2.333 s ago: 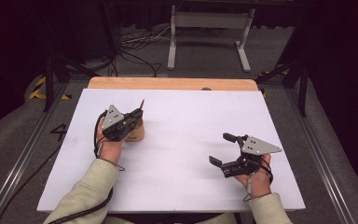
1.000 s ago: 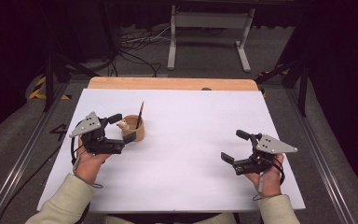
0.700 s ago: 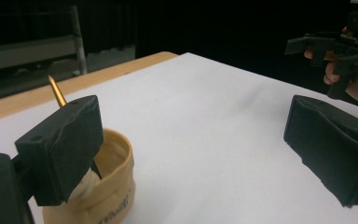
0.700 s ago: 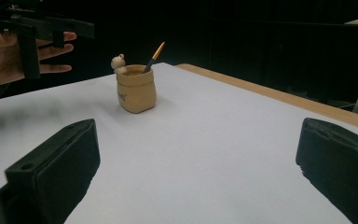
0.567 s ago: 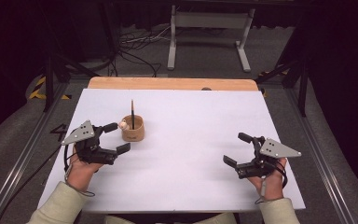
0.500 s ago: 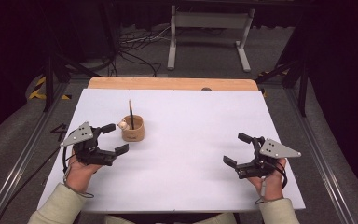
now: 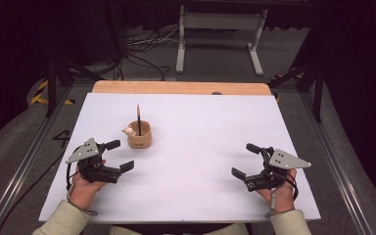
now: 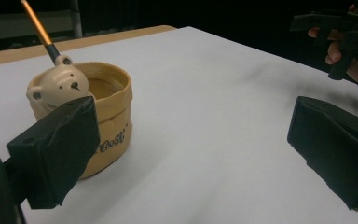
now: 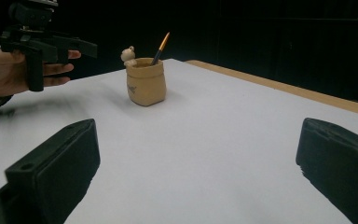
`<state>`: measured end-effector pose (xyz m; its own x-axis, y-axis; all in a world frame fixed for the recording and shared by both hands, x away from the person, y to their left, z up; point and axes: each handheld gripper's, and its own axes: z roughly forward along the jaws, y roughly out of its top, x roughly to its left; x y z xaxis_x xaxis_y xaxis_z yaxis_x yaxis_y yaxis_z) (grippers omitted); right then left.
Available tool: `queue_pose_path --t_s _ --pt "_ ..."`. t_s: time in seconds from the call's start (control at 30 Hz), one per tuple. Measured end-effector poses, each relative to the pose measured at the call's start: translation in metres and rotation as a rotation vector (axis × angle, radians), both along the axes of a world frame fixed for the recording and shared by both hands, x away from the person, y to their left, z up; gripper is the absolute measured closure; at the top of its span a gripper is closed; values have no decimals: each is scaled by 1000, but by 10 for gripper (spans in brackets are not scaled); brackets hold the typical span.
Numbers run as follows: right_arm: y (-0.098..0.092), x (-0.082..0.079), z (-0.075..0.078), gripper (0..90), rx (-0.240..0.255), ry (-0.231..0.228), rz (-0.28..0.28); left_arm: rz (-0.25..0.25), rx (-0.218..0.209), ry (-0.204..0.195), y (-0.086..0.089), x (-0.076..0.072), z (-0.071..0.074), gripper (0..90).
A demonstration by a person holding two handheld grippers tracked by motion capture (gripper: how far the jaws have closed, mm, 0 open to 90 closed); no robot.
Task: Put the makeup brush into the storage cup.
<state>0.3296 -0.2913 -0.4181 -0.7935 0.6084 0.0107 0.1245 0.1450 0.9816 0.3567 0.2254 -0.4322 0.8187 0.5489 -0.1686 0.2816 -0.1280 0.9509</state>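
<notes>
A tan pot (image 7: 140,138) with a small bear figure (image 7: 128,130) on its rim stands on the white sheet, left of centre. An orange pencil (image 7: 139,117) stands upright in it. My left gripper (image 7: 121,155) hovers near and left of the pot, apart from it. Its jaws have just been opening and have nothing between them. In the left gripper view the pot (image 8: 109,116) sits just behind the left jaw, with the pencil (image 8: 37,23) slanting out of it. My right gripper (image 7: 245,159) is open and empty over the sheet's right front. The right gripper view shows the pot (image 9: 147,84) far off.
The white sheet (image 7: 200,132) covers the table, with a bare wooden strip (image 7: 181,87) along the far edge. Metal rails (image 7: 19,171) run down both sides. A grey stand (image 7: 220,29) and cables (image 7: 137,44) lie on the floor beyond.
My left gripper has drawn back from the pot toward the near left and sunk lower. The pencil, leaning before, now stands straight in the pot. The right gripper has stayed put.
</notes>
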Motion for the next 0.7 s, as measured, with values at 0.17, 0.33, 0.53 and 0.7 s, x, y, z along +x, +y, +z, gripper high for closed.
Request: queue_pose_path --t_s 0.17,0.33,0.53,0.7 --pt "0 0 -6 0 -12 21 6 -19 -14 43 -3 -1 -7 29" --pt "-2 -2 -11 0 -5 19 -5 -32 -13 44 -6 -4 -13 29" --pt "-7 -3 -22 0 10 16 -40 -39 18 42 -7 -6 -20 29" --pt "-9 -2 -27 0 24 25 -61 -34 33 36 -8 -6 -22 29"
